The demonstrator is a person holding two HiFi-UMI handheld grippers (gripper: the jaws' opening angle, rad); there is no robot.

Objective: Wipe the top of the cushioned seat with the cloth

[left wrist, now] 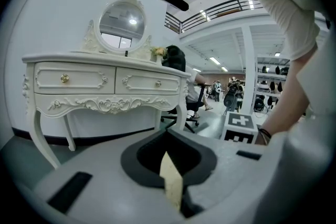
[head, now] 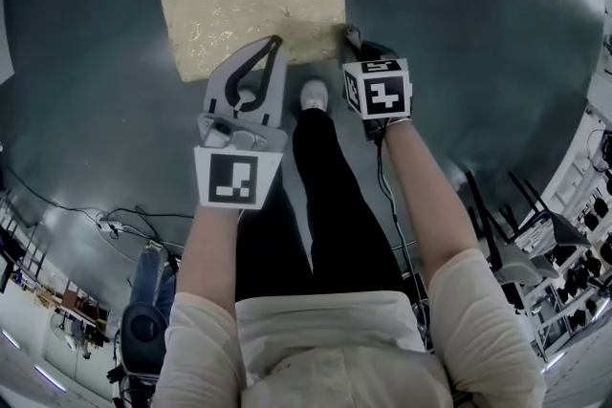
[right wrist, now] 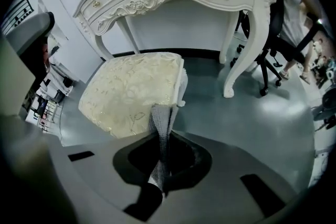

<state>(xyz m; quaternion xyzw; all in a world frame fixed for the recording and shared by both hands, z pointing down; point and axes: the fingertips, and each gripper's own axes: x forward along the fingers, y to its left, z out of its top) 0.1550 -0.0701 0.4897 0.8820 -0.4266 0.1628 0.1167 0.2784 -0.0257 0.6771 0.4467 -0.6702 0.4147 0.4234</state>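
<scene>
Right gripper (right wrist: 164, 139), cloth (right wrist: 160, 118) perhaps against seat (right wrist: 128, 89)

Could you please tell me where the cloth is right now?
The cloth is pinched in the right claw, seen in the right gripper view, its free end by the near right corner of the cushioned seat.

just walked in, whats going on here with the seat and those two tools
A person stands over the cushioned seat with a tool in each hand. The right tool grips a grey cloth, held by the seat's near corner. The left tool holds nothing, with its jaws together over the seat's near edge. Whether the cloth touches the cushion yet cannot be told.
</scene>
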